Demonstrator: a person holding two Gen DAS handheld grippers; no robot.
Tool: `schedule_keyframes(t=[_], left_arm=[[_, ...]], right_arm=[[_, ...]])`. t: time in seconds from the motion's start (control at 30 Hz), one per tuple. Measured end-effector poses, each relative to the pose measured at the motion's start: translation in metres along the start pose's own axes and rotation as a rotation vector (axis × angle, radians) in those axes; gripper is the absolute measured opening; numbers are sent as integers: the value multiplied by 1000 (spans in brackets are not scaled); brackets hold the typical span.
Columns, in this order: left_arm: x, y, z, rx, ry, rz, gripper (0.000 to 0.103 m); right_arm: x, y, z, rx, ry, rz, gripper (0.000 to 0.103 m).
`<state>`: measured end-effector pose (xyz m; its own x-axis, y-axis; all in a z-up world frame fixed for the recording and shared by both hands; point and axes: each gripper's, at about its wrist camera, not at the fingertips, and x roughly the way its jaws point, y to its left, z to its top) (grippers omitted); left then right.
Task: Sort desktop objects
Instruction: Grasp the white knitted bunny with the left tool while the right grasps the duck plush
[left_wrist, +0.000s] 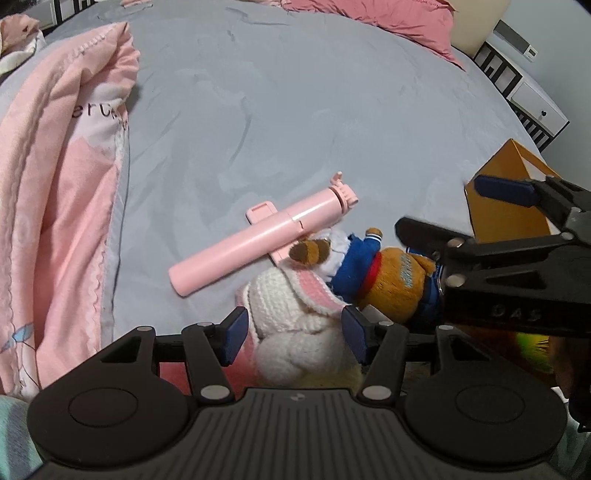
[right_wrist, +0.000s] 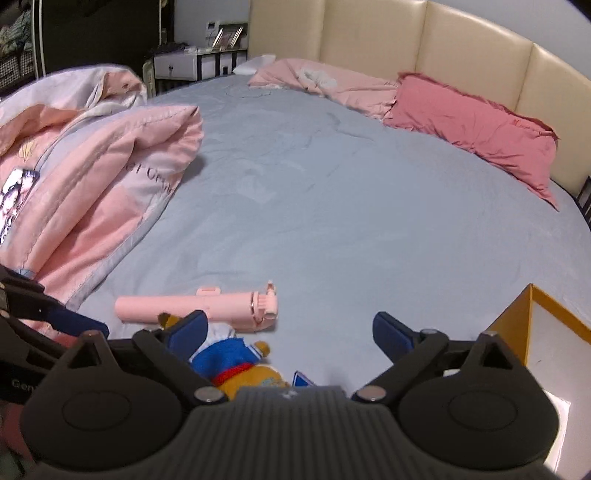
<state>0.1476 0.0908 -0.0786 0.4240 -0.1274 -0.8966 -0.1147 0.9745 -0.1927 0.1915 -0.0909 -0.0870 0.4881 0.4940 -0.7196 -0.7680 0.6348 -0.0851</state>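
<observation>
The orange-walled cardboard box (right_wrist: 524, 317), right of the right gripper (right_wrist: 291, 328), is cut off at the frame edge. The left gripper (left_wrist: 291, 332) straddles the white knitted bunny (left_wrist: 295, 314), pad contact unclear. The right gripper's jaws gape empty above the half-hidden blue-jacketed brown plush bear (right_wrist: 236, 365).

The grey-blue bed (right_wrist: 332, 206) bears pink quilt (right_wrist: 110, 177), pillows (right_wrist: 472, 129), selfie stick (left_wrist: 258, 240), perhaps two plush toys (left_wrist: 388, 273).
</observation>
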Motion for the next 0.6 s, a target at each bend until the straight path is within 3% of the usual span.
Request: schedule_keyframes(t=[0.07, 0.2, 0.3, 0.33, 0.4, 0.6], left_arm=[[2, 2, 0, -13, 5, -5, 69], [9, 5, -1, -46, 29, -22, 75], [17, 9, -1, -72, 60, -36, 75], [20, 11, -1, -88, 75, -47, 75], [26, 13, -1, -104, 107, -60, 75], [37, 18, -1, -120, 138, -93, 79]], right_arm=[[5, 3, 0, -25, 29, -17, 72], [15, 0, -3, -29, 91, 48, 70], [24, 3, -7, -75, 155, 93, 45], [27, 6, -9, -93, 171, 102, 30], [35, 10, -10, -122, 215, 137, 29], [51, 9, -9, -161, 302, 198, 46]])
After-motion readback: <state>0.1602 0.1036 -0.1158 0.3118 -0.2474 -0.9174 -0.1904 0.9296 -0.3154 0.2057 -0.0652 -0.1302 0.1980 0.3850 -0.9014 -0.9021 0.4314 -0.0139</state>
